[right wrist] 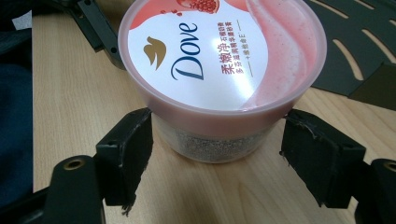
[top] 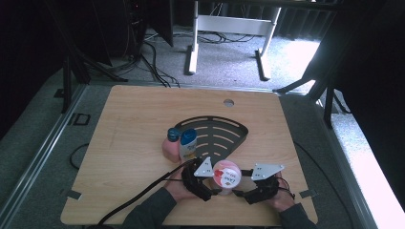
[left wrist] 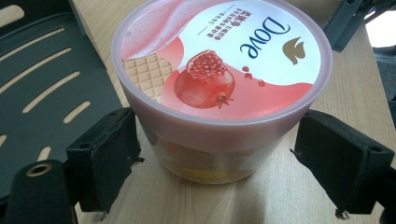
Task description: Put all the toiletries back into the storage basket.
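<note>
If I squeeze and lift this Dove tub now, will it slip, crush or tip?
The Dove tub looks like rigid plastic, so it will probably not crush. Its wall narrows downward below an overhanging lid rim, so the pads may slide until they catch that rim. Squat and flat-based on the table, it seems unlikely to tip.

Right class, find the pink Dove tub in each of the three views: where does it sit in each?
High view: Dove tub low centre, between both grippers.
Left gripper view: tub centre, between the black jaws.
Right gripper view: tub upper centre, between the jaws.
Shared landmark: black slotted tray beside it.
</note>
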`<state>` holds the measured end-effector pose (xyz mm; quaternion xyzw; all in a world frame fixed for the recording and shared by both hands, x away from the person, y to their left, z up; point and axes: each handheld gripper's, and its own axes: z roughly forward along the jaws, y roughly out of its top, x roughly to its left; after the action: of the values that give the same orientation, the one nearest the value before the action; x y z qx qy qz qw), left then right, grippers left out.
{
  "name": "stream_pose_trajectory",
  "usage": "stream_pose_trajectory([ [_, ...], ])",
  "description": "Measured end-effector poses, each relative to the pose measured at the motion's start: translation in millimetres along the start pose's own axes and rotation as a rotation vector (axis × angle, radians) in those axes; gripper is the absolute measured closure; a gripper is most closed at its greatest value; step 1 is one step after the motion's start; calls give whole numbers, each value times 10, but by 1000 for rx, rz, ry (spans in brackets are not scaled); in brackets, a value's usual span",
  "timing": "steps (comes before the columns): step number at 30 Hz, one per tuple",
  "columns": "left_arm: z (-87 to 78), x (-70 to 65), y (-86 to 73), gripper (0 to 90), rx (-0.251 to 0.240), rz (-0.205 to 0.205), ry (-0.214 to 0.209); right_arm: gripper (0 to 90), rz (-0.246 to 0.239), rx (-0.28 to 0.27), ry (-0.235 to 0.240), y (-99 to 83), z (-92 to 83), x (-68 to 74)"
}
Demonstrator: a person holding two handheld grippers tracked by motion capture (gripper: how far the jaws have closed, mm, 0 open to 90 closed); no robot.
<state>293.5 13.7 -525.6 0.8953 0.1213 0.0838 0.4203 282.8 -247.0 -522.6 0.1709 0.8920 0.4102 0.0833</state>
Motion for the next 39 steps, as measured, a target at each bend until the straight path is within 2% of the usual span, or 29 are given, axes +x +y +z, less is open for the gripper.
stream_pose_trajectory([
  [7, 1, 12, 44, 140, 4, 4, 6, 248, 0, 2, 2, 17, -24, -41],
  [15, 32, 44, 171, 133, 23, 14, 10, 247, 16, -8, 0, 10, -72, -99],
  [27, 86, 82, 273, 126, 4, -3, 5, 246, 14, -18, -19, 20, -196, -165],
  [39, 77, 145, 305, 121, 2, -23, 17, 246, 5, -14, -17, 90, -198, -244],
])
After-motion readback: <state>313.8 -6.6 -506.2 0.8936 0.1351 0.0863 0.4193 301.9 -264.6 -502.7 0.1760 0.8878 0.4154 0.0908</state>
